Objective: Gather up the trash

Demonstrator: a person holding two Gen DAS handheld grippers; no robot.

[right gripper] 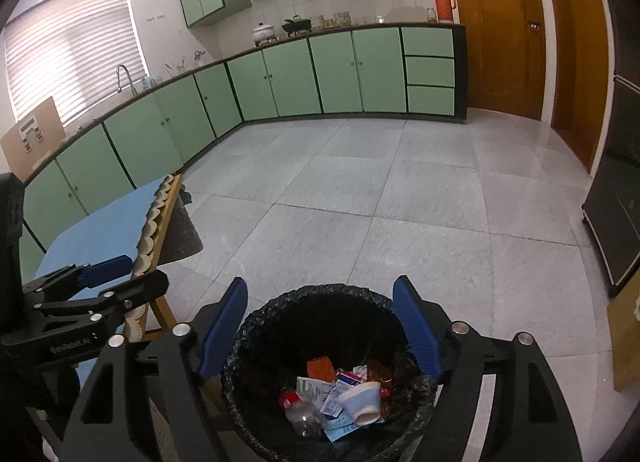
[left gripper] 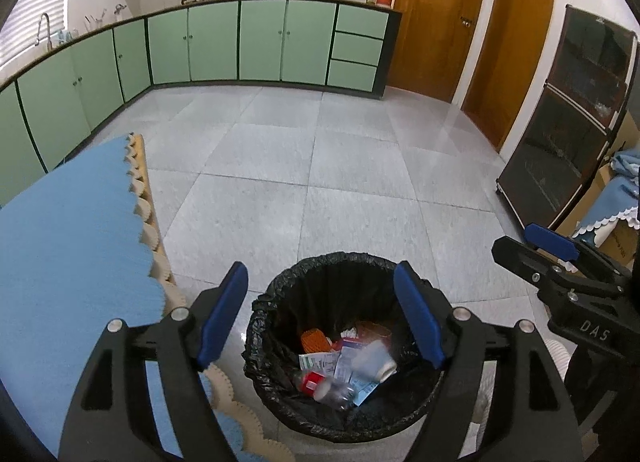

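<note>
A round bin lined with a black bag stands on the floor below both grippers; it also shows in the right wrist view. Inside lie a paper cup, a clear plastic bottle with a red label, an orange piece and several paper wrappers. My left gripper is open and empty above the bin. My right gripper is open and empty above it too. The right gripper also shows at the right edge of the left wrist view, and the left gripper at the left edge of the right wrist view.
A table with a blue scalloped cloth stands just left of the bin. Green kitchen cabinets run along the far and left walls. Wooden doors and a dark glass cabinet are at the right. The tiled floor lies between.
</note>
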